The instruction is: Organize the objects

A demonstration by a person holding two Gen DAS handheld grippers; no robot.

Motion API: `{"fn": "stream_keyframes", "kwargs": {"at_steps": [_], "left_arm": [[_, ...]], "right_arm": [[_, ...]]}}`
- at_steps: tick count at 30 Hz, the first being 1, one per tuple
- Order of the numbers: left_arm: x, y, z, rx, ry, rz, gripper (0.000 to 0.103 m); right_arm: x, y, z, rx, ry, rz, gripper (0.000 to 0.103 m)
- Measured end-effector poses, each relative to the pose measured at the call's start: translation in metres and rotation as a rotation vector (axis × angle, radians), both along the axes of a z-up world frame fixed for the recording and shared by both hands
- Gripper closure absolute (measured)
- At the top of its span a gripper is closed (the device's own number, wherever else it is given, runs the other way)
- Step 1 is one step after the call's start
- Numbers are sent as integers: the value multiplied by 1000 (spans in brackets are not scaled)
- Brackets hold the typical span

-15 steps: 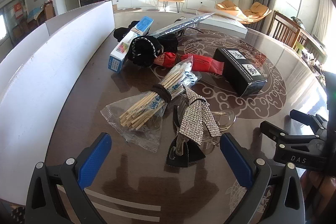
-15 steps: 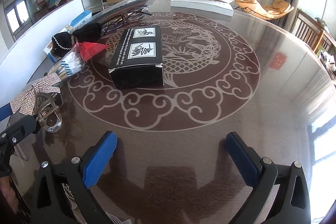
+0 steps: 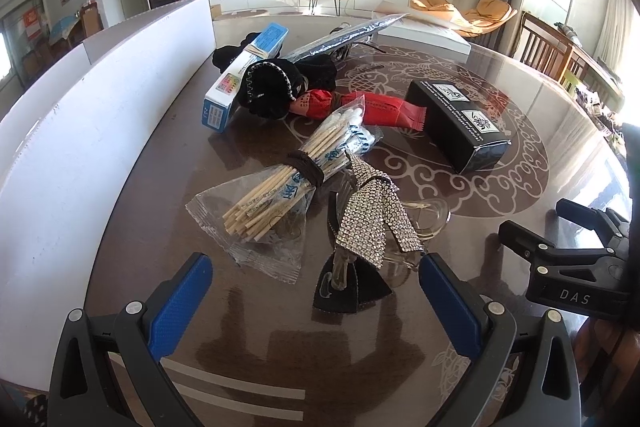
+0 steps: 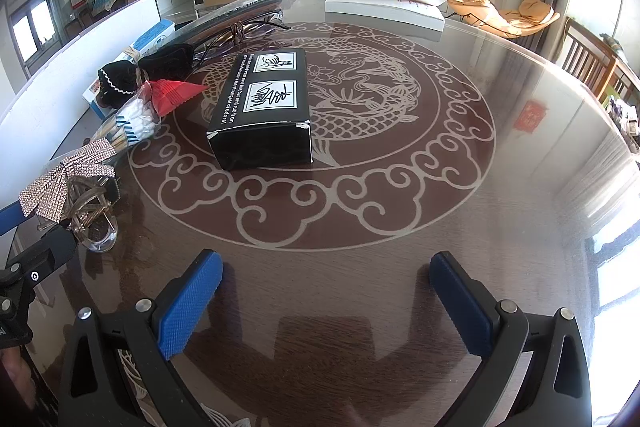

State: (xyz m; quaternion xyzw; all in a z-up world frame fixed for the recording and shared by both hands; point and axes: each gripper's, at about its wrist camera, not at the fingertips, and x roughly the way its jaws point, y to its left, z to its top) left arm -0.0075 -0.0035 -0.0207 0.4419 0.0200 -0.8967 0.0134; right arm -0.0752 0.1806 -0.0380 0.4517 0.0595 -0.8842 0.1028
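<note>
Rhinestone hair clip (image 3: 372, 223) lies near edge of table (image 3: 560, 131), just ahead of my left gripper (image 3: 314, 291); fingers spread wide, holding nothing. Swab bundle in crinkly bag (image 3: 276, 195) touches clip on left side. Risk: left finger snags bag, drags bundle along. Clip's clear jaw slick, may squirt out of pads. Right gripper (image 4: 326, 291) also spread, empty, facing black box (image 4: 264, 107) farther off; box wide, grip may slip.

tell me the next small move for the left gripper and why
Probably ease the left gripper forward and down over the rhinestone hair clip. Its jaws are open and empty, and the clip lies nearest, right between the fingers, apart from the black box.
</note>
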Motion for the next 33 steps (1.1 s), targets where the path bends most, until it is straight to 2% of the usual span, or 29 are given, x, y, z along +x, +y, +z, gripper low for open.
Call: {"fn": "stream_keyframes", "kwargs": {"at_steps": [33], "left_arm": [[-12, 15, -22, -40, -107, -48, 0]], "right_arm": [[0, 0, 0, -1, 0, 1, 0]]}}
